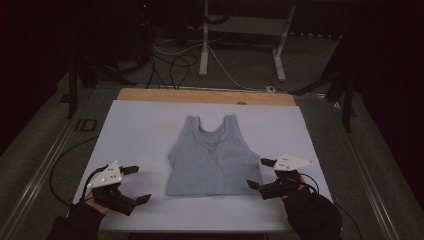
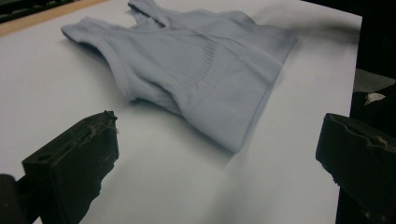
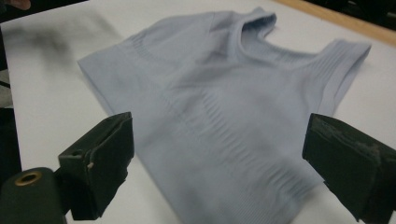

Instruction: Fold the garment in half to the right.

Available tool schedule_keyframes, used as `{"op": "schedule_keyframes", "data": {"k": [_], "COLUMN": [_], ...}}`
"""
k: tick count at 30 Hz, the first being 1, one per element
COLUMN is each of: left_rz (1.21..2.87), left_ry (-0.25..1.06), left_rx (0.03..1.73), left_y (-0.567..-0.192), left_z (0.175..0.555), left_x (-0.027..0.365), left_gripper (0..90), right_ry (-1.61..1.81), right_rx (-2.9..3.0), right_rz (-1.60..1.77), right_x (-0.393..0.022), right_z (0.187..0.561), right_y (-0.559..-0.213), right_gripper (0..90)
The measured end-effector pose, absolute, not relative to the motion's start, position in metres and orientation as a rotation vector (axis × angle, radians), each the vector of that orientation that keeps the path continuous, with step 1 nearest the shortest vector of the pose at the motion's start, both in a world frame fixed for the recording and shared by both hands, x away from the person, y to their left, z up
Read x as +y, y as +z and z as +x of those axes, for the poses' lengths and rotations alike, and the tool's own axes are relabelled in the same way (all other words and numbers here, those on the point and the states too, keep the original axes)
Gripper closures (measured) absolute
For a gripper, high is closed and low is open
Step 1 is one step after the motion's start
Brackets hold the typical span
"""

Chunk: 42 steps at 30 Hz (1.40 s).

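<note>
**Top laid flat, nothing yet gripped**

The worktop (image 1: 135,125), covered by a pale sheet, fills the middle of the high view. At its centre lies the light blue sleeveless top (image 1: 214,157), spread flat, straps toward the upper edge, hem toward the lower. No fold shows in it, so the handling seems barely begun. At lower left the left tool (image 1: 135,184) stands wide open and empty, apart from the cloth. At lower right the right tool (image 1: 260,173), likewise wide open and empty, sits just beside the hem corner. Grasping and whatever follows are left.
</note>
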State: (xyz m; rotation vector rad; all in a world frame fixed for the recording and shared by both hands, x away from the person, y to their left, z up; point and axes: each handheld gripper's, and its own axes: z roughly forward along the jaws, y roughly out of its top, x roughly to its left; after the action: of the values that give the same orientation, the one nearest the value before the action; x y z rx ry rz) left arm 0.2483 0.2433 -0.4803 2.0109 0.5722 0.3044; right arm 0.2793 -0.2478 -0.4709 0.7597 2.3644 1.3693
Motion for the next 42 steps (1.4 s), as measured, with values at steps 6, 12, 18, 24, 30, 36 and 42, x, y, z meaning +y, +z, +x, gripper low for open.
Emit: {"op": "schedule_keyframes", "data": {"k": [6,12,18,24,30,36,42], "left_rz": [2.018,2.013,2.038,2.053,2.054,2.076,2.083], "left_ry": [0.292,0.3,0.288,0.278,0.275,0.285,0.288], "left_rx": [0.573,0.574,0.571,0.58,0.579,0.576,0.56], "left_y": [-0.47,-0.462,-0.458,-0.459,-0.459,-0.459,-0.461], "left_z": [0.25,0.248,0.25,0.253,0.255,0.258,0.26], "left_x": [0.238,0.231,0.224,0.215,0.207,0.198,0.19], "left_gripper": [0.5,0.5,0.5,0.4,0.4,0.4,0.4], "right_ry": [1.399,1.398,1.41,1.43,1.444,1.425,1.407], "right_rx": [2.351,2.359,2.377,2.387,2.402,2.416,2.418], "right_rz": [0.712,0.672,0.629,0.611,0.596,0.576,0.572], "right_x": [-0.239,-0.224,-0.204,-0.187,-0.169,-0.152,-0.139], "right_z": [0.292,0.305,0.321,0.339,0.357,0.371,0.385], "right_y": [-0.454,-0.444,-0.437,-0.433,-0.433,-0.434,-0.434], "right_gripper": [9.1,9.1,9.1,9.1,9.1,9.1,9.1]}}
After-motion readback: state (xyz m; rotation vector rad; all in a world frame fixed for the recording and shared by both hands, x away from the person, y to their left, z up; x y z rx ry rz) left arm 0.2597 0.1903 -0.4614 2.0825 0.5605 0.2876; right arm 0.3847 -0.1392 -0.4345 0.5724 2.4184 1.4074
